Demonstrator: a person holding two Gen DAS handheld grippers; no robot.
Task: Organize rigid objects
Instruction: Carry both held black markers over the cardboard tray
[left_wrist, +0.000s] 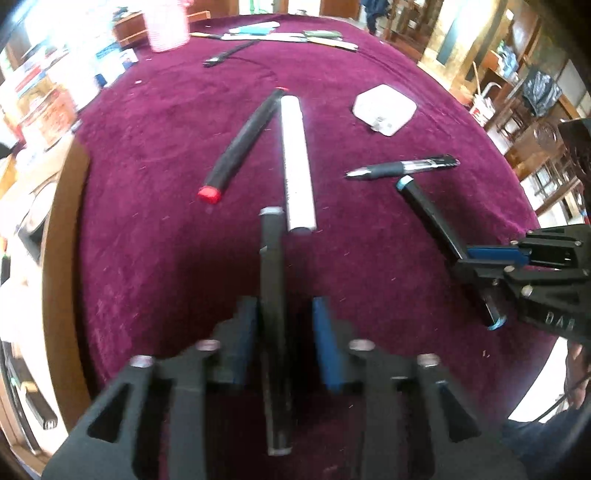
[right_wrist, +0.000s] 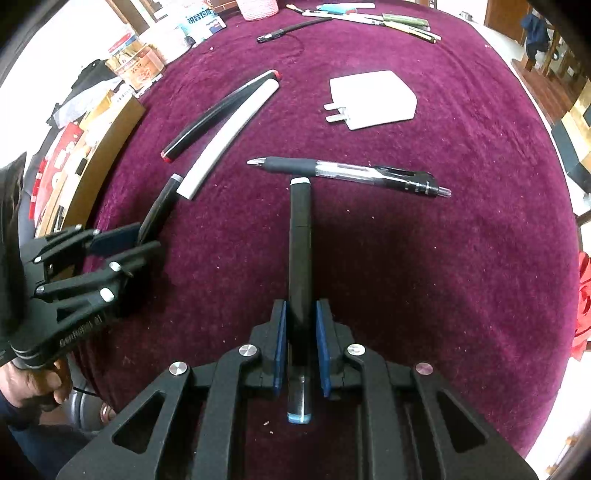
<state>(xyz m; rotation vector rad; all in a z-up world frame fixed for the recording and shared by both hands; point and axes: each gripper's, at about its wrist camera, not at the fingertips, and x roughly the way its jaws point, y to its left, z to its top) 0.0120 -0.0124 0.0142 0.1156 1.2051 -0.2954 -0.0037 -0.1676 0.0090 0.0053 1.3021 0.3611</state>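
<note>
My left gripper (left_wrist: 284, 314) is open, and a black marker with a grey cap (left_wrist: 273, 266) lies between its blue pads with a gap on the right side. Its cap end is close to a white marker (left_wrist: 295, 158) that lies beside a black marker with red caps (left_wrist: 240, 144). My right gripper (right_wrist: 301, 310) is shut on a black marker with blue ends (right_wrist: 299, 240), whose far tip nearly touches a ballpoint pen (right_wrist: 347, 173). In the left wrist view the right gripper (left_wrist: 476, 258) shows at the right edge.
A purple cloth (right_wrist: 443, 258) covers the round table. A white charger plug (right_wrist: 373, 99) lies beyond the pen. At the far side are a pink cup (left_wrist: 166, 26), a black cable (left_wrist: 229, 53) and several flat tools (left_wrist: 288, 35). Boxes crowd the left edge.
</note>
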